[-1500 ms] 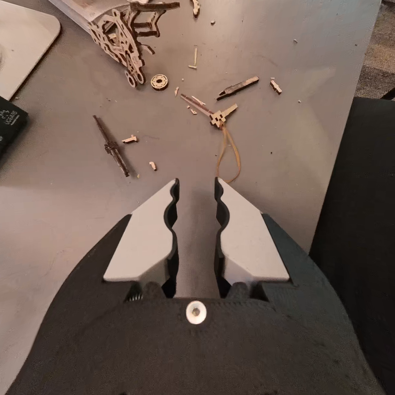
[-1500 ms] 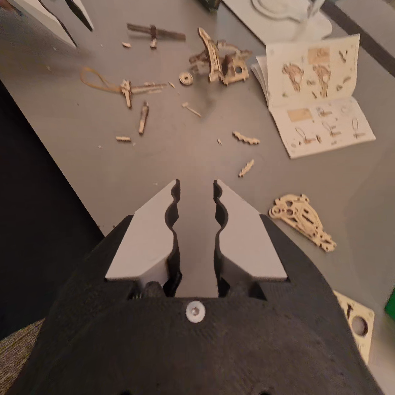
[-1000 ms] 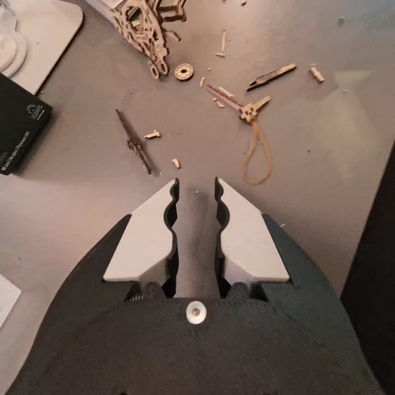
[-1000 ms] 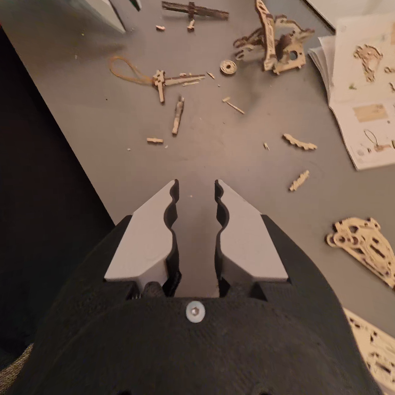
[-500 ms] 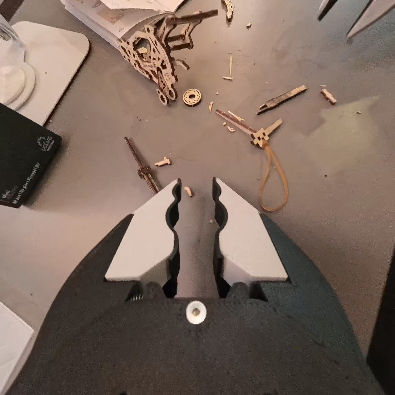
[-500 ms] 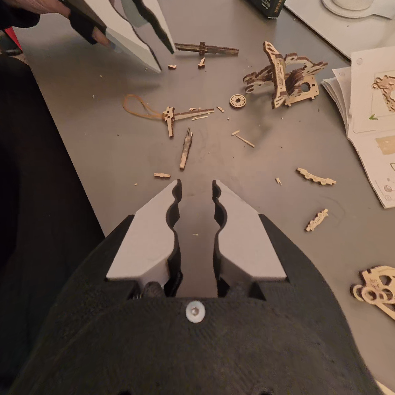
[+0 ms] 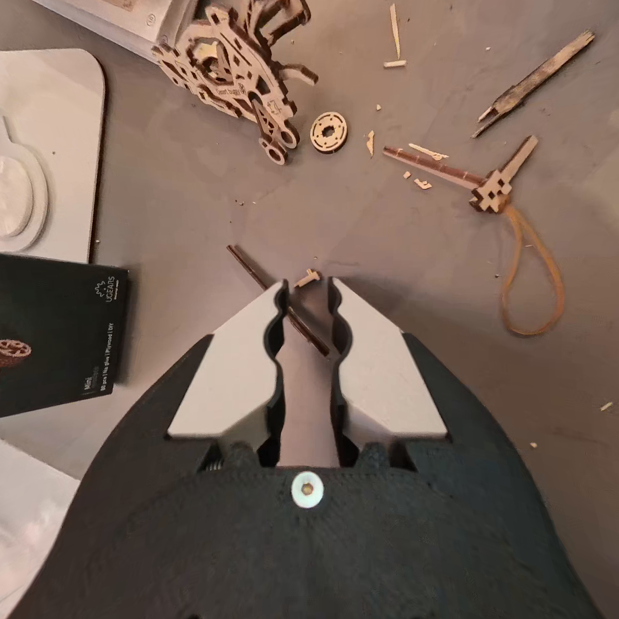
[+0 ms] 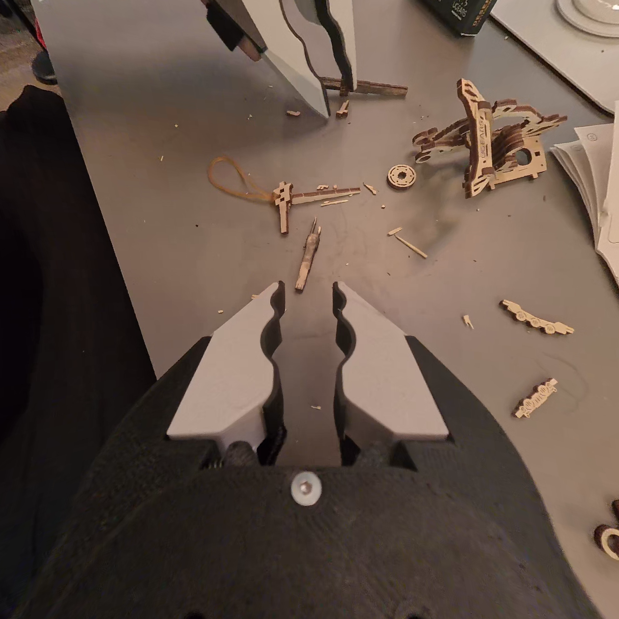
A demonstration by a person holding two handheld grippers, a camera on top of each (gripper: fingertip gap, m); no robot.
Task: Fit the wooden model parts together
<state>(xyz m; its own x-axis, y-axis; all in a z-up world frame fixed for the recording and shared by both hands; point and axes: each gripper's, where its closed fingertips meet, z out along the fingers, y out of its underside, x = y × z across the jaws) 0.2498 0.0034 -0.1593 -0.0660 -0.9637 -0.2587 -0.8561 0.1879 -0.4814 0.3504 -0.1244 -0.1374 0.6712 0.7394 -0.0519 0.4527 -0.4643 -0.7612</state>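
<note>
Since earlier frame: left gripper (image 7: 306,284) dropped onto dark axle stick (image 7: 249,268), fingers narrow, straddling stick, nothing clamped yet; likely lining up pickup.

Left wrist view: half-built wooden model (image 7: 234,70) near desk's (image 7: 201,207) far edge.

Right wrist view: right gripper (image 8: 308,288) hovers near desk's near edge, fingers narrow, empty, just short of slim wooden strip (image 8: 308,258), probably next part.

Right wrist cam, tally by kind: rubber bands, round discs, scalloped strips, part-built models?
rubber band: 1
round disc: 1
scalloped strips: 2
part-built model: 1
total: 5
</note>
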